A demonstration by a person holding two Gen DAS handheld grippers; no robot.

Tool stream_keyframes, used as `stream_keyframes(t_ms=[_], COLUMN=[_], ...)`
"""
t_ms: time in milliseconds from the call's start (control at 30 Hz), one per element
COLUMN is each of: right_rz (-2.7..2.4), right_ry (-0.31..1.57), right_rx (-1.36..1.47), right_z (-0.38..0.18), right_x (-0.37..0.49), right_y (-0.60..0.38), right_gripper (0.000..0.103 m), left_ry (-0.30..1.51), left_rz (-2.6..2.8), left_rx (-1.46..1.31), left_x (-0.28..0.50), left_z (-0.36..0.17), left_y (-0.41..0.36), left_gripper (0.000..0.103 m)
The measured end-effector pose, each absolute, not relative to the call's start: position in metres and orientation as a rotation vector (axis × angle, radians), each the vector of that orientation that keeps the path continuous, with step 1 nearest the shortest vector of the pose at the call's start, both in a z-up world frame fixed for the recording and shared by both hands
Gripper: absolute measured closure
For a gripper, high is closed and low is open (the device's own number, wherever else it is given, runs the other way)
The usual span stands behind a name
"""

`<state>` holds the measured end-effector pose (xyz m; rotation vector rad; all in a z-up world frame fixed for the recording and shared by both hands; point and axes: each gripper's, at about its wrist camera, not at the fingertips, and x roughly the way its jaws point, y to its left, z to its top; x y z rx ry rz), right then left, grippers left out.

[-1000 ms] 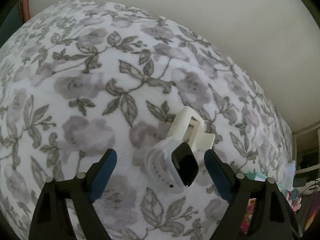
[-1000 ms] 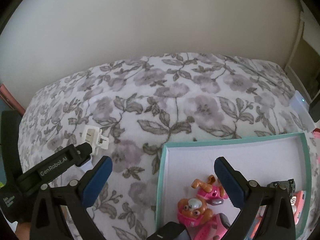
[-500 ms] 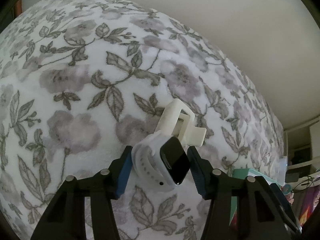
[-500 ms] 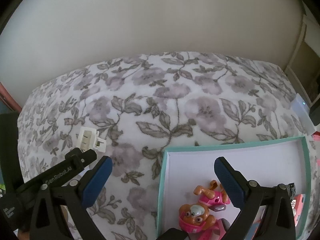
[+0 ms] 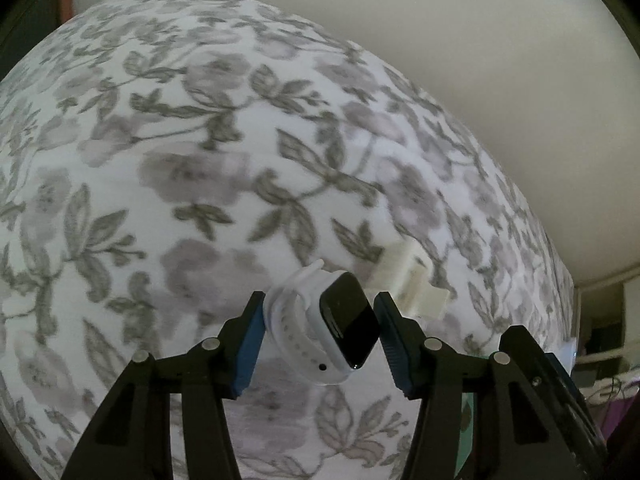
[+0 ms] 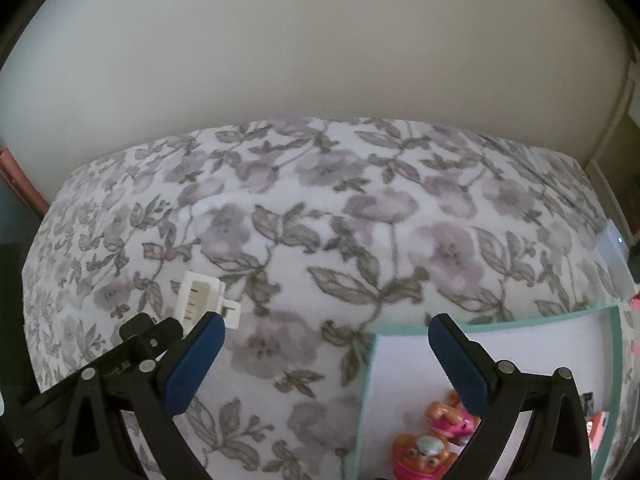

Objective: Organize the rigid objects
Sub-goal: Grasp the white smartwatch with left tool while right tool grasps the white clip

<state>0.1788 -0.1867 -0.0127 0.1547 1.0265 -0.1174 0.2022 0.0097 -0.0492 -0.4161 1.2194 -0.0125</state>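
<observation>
We are gripping the watch (image 5: 326, 330) in the left gripper (image 5: 320, 340), right gripper (image 6: 326, 354) gaping empty; its rounded strap could slip.

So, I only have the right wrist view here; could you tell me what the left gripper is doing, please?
Observer: The left gripper is shut on a white smartwatch, its blue fingers pressing the band on both sides.
Operator: Thank you. Which way is the watch facing?
Observer: Its dark screen is tilted toward the right finger, and it is blank.
Operator: And how close is the white clip to it?
Observer: The white hair clip lies on the floral blanket just beyond the watch, apart from the fingers.
</observation>
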Motion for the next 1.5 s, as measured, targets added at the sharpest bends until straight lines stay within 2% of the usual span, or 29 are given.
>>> stream_keyframes(t_ms=[400, 733, 900, 967, 1133, 1233, 1500], right_rz=[-0.007, -0.010, -0.028, -0.031, -0.043, -0.046, -0.020], right_ry=[1.068, 1.112, 1.110, 1.115, 1.108, 1.105, 1.118], right_rx=[0.170, 0.133, 0.092, 0.076, 0.037, 0.027, 0.020], right_z=[-0.038, -0.068, -0.072, -0.074, -0.073, -0.070, -0.064], right_x=[0.207, 0.225, 0.231, 0.231, 0.229, 0.227, 0.207], right_y=[-0.145, -0.116, -0.107, -0.105, -0.102, -0.102, -0.103], right_gripper=[0.000, 0.001, 0.019, 0.022, 0.036, 0.052, 0.053], left_ry=[1.156, 1.151, 1.164, 1.167, 1.170, 1.175, 1.172], left_rz=[0.225, 0.261, 0.256, 0.252, 0.246, 0.240, 0.207], left_rx=[-0.480, -0.482, -0.486, -0.488, -0.486, -0.482, -0.430], left_x=[0.193, 0.192, 0.193, 0.194, 0.194, 0.194, 0.189], left_z=[-0.041, -0.043, -0.048, -0.049, -0.051, -0.050, -0.036], left_y=[0.072, 0.083, 0.084, 0.084, 0.083, 0.082, 0.070], left_gripper=[0.047, 0.047, 0.047, 0.047, 0.047, 0.047, 0.047])
